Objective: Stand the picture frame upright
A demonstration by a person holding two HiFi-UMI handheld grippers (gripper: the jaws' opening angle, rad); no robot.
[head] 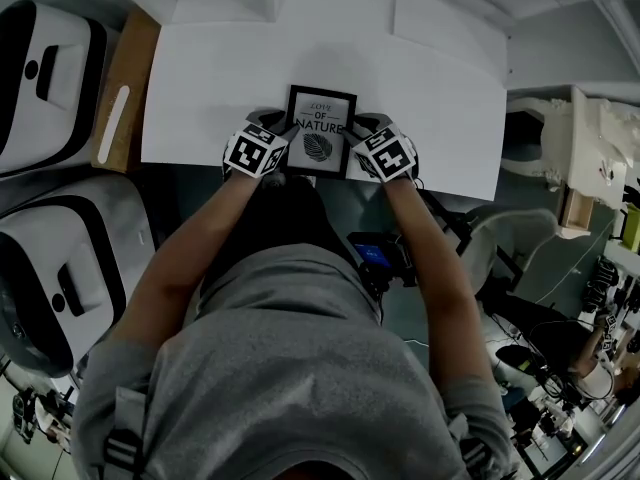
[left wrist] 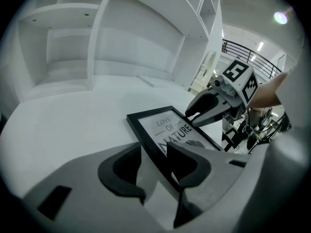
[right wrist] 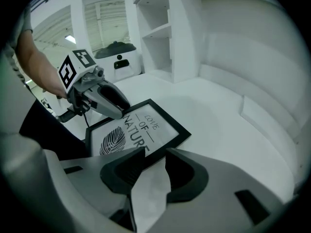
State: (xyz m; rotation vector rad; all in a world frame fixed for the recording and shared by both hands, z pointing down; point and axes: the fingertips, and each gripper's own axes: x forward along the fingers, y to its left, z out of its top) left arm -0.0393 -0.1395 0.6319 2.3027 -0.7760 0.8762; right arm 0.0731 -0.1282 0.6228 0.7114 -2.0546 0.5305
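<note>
Matte grey left claw (left wrist: pixel 154 149) stands parted astride the slim black rectangular picture frame (head: pixel 320 131)'s 8 o'clock edge, not pressing it; right claw (right wrist: pixel 155 153), likewise parted, holds nothing at 4 o'clock; the frame lies flat on the smooth white desk (head: pixel 440 118); gripper views alone show open white shelves (left wrist: pixel 73 47) beyond.

Frame (head: pixel 320 128) on the table (head: pixel 220 68), midway along its near edge; left gripper (head: pixel 278 133) at its left, right gripper (head: pixel 362 136) at its right.
</note>
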